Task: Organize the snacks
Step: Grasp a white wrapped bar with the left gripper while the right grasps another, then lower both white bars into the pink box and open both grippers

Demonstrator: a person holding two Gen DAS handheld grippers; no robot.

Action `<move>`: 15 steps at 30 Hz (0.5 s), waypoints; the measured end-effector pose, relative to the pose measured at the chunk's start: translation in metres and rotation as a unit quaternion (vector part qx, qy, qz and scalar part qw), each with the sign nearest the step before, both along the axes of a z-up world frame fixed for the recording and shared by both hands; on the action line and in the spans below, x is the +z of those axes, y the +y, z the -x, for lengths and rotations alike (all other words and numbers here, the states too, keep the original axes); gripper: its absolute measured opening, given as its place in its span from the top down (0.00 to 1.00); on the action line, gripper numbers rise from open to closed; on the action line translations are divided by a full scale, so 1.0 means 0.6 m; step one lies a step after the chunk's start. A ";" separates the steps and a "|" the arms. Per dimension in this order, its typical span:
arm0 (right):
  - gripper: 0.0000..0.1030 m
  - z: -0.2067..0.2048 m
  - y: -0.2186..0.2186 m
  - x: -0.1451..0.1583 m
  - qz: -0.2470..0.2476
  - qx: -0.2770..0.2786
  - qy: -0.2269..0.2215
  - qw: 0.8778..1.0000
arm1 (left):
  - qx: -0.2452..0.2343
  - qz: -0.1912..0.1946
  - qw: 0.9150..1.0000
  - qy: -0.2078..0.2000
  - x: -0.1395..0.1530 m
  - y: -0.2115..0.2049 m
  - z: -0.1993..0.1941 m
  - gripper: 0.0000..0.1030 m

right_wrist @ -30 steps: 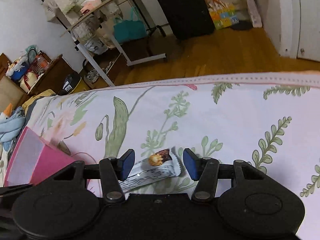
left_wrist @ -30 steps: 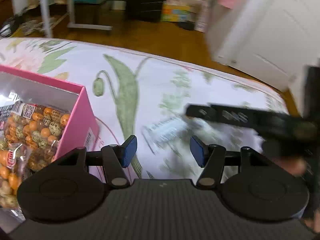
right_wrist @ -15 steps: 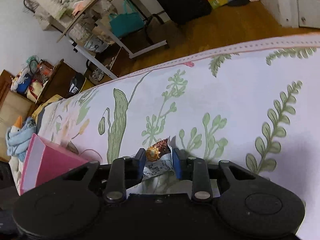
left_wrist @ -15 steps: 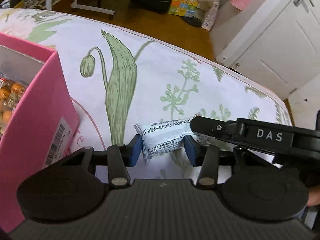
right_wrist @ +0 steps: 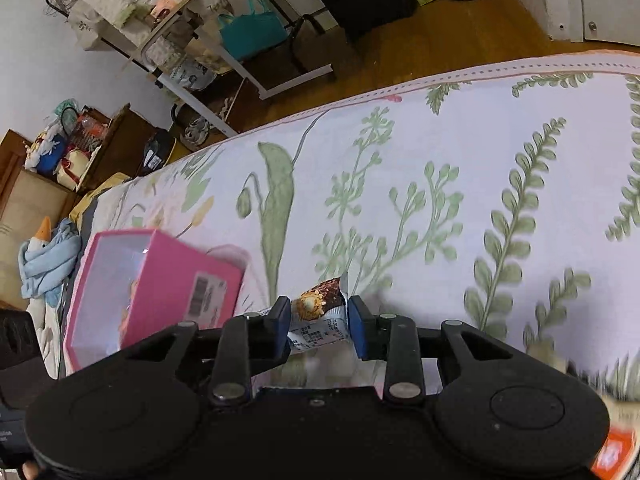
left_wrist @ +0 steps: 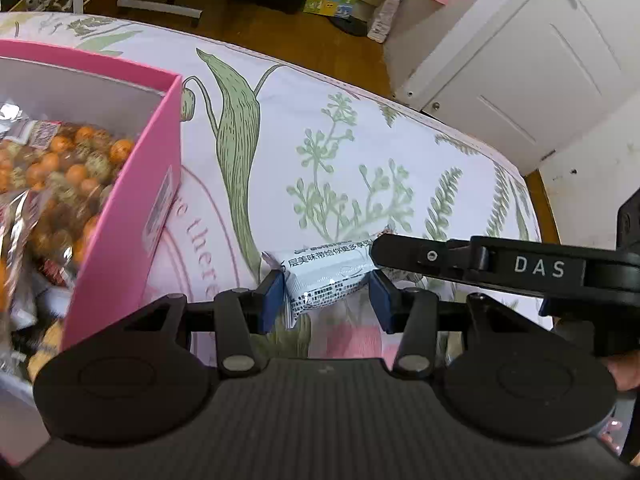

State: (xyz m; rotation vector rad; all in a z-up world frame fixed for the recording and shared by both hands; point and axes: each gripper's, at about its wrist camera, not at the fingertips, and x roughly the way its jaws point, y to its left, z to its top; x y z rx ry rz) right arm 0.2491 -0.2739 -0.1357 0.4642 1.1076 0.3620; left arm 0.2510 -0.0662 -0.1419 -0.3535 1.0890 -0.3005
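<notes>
A white snack bar wrapper (left_wrist: 326,276) with black print and a chocolate picture (right_wrist: 320,314) is held above the floral sheet. My left gripper (left_wrist: 326,300) is shut on its near end. My right gripper (right_wrist: 319,326) is shut on the same wrapper, and its black finger (left_wrist: 404,250) comes in from the right in the left wrist view. A pink box (left_wrist: 136,200) holding bags of orange and speckled snacks (left_wrist: 60,164) stands to the left, and also shows in the right wrist view (right_wrist: 168,284).
The floral bed sheet (right_wrist: 440,184) spreads to the right and ahead. Its far edge drops to a wooden floor (left_wrist: 280,36). A white door (left_wrist: 520,60) stands at far right. An orange packet (right_wrist: 612,454) lies at the right wrist view's lower right corner.
Both grippers closed on the snack bar wrapper, which lay on the sheet a second ago. The wrapper now sits higher and nearer the pink box.
</notes>
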 end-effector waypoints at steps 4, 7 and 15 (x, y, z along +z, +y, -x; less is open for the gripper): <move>0.63 0.044 0.006 0.014 -0.004 0.002 0.009 1.000 | -0.014 -0.008 1.000 0.003 0.022 0.005 0.039 0.56; 0.63 0.077 0.013 0.029 -0.008 0.005 0.006 1.000 | -0.027 -0.023 0.999 -0.011 0.044 0.008 0.075 0.56; 0.63 0.142 0.049 0.091 0.000 0.036 -0.011 0.999 | -0.068 -0.038 0.997 -0.028 0.106 0.041 0.136 0.56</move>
